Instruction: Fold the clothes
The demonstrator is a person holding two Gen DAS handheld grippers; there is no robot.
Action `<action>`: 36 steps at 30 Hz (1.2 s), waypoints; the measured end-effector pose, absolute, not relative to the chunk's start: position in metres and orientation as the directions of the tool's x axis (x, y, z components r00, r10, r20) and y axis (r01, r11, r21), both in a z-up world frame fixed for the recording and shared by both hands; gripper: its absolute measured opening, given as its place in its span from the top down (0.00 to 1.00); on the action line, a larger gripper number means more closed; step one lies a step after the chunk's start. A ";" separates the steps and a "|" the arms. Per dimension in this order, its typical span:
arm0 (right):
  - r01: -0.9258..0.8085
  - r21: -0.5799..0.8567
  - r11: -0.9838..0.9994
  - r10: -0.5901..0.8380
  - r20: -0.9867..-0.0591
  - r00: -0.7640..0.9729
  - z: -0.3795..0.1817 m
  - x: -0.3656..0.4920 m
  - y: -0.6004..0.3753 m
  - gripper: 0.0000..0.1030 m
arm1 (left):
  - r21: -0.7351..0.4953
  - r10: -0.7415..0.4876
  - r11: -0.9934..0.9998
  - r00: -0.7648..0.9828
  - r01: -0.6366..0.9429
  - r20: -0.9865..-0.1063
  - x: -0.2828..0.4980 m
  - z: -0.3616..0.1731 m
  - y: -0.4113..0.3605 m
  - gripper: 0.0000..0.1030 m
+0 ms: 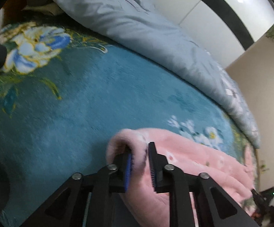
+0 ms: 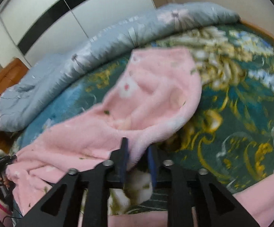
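- A pink fleece garment (image 2: pixel 142 102) is seen lying across the floral blanket (image 1: pixel 65 98) of the bed, partly lifted at two places along its near edge.
- Left claw (image 1: pixel 139 157): jaws partly apart with a rolled pink hem lying between them; the near pad touches the fleece, but whether the hem is truly clamped cannot be told.
- Right claw (image 2: pixel 137 151): an edge of the garment is held between the jaws, which stand close together on it.
- Risk: the thick pile may slide out of the left claw if tension is applied, because the gap looks wider than the hem.
- Risk: uneven pull from the two claws would be expected to skew the fold, since the cloth bunches near the right claw.
- Long axis: judged to run along the bed's near edge, from one claw to the other; one rounded end points toward the grey quilt (image 2: pixel 91 43) at the far edge.
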State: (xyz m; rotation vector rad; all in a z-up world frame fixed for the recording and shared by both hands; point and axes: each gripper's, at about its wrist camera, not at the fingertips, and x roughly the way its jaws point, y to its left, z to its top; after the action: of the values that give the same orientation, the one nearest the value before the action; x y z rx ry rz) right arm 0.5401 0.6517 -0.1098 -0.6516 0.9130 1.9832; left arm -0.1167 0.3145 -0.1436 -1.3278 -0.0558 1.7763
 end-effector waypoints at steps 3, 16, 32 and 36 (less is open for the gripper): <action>-0.866 0.376 -0.329 0.544 -0.674 -0.500 -0.097 0.562 0.671 0.55 | -0.528 0.677 -0.589 -0.017 -0.611 -0.735 -0.109 -0.137 0.296 0.47; -0.905 0.422 -0.059 0.546 -0.745 -0.384 -0.148 0.551 0.764 0.72 | -0.590 0.714 -0.569 0.012 -0.573 -0.700 -0.077 -0.138 0.235 0.44; -0.897 0.424 0.126 0.681 -0.695 -0.232 -0.138 0.656 0.734 0.93 | -0.594 0.737 -0.530 0.018 -0.605 -0.675 -0.045 -0.127 0.211 0.44; -0.882 0.456 0.120 0.702 -0.667 -0.250 -0.125 0.657 0.720 0.88 | -0.578 0.727 -0.542 0.005 -0.610 -0.686 -0.033 -0.126 0.199 0.44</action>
State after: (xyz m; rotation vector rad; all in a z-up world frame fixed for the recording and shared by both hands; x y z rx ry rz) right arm 0.6566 0.7204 -0.1250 -0.2350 1.0224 1.5171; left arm -0.0332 0.1993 -0.1261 -1.2854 -0.1364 1.7191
